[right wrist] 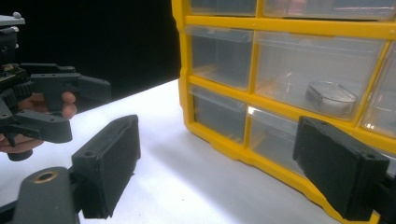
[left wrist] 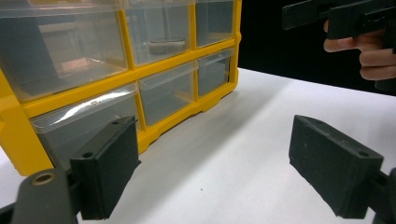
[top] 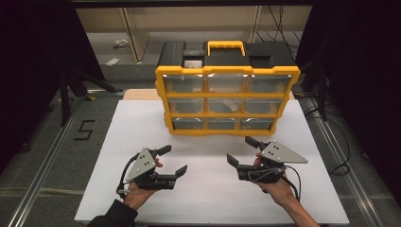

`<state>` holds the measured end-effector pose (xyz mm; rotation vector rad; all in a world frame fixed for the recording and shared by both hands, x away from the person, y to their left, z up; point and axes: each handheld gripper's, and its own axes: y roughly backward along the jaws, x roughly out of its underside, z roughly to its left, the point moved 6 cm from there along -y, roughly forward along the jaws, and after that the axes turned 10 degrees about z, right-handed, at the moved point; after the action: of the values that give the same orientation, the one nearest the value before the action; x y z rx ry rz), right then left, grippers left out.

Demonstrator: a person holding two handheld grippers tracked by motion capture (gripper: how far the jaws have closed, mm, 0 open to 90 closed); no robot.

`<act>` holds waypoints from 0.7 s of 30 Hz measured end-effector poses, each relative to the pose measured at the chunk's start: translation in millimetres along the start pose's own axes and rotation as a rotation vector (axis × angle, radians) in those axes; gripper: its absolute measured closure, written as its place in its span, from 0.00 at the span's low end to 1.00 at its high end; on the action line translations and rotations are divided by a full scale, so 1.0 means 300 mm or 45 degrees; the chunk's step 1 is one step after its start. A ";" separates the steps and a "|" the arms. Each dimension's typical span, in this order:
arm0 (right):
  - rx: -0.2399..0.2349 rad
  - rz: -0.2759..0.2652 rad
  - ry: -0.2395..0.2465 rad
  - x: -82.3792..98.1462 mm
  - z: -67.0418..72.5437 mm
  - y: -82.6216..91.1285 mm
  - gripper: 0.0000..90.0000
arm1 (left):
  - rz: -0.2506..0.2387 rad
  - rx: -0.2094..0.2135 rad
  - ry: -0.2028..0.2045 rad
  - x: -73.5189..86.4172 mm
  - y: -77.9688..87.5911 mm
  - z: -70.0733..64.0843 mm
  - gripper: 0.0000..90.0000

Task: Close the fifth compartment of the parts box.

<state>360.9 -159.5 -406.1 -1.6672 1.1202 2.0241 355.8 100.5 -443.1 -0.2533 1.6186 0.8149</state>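
A: On the white tabletop (top: pixel 142 132), toward its far edge, stands a yellow and black organiser (top: pixel 227 90) with nine clear drawers in three rows and a yellow carry handle (top: pixel 226 46) on top. What do the hands hold?

B: Each holds a claw, near the front edge and well apart from the organiser. The left claw (top: pixel 174 161) is spread wide with nothing between its jaws. The right claw (top: pixel 240 150) is likewise wide open and empty.

A: How would the organiser handle?

B: It looks like rigid plastic, bulky, probably light unless loaded. The middle-row drawers (right wrist: pixel 322 74) hold a small round metal object (right wrist: pixel 330 97), so tilting would likely make it slide. The clear drawer fronts look smooth and slippery; a drawer's lip or the top handle seems the surest place to grip.
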 end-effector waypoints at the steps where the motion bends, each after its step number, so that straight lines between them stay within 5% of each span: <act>1: -0.003 -0.001 -0.002 0.002 0.001 0.002 0.18 | 0.000 0.001 -0.001 0.000 0.000 0.000 0.17; 21: 0.022 -0.008 -0.011 0.052 0.004 0.061 0.17 | -0.019 0.003 0.005 -0.005 0.008 0.004 0.17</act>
<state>343.7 -174.5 -413.5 -1.6498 1.1250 2.0105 355.6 102.5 -440.9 -0.2650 1.6197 0.8019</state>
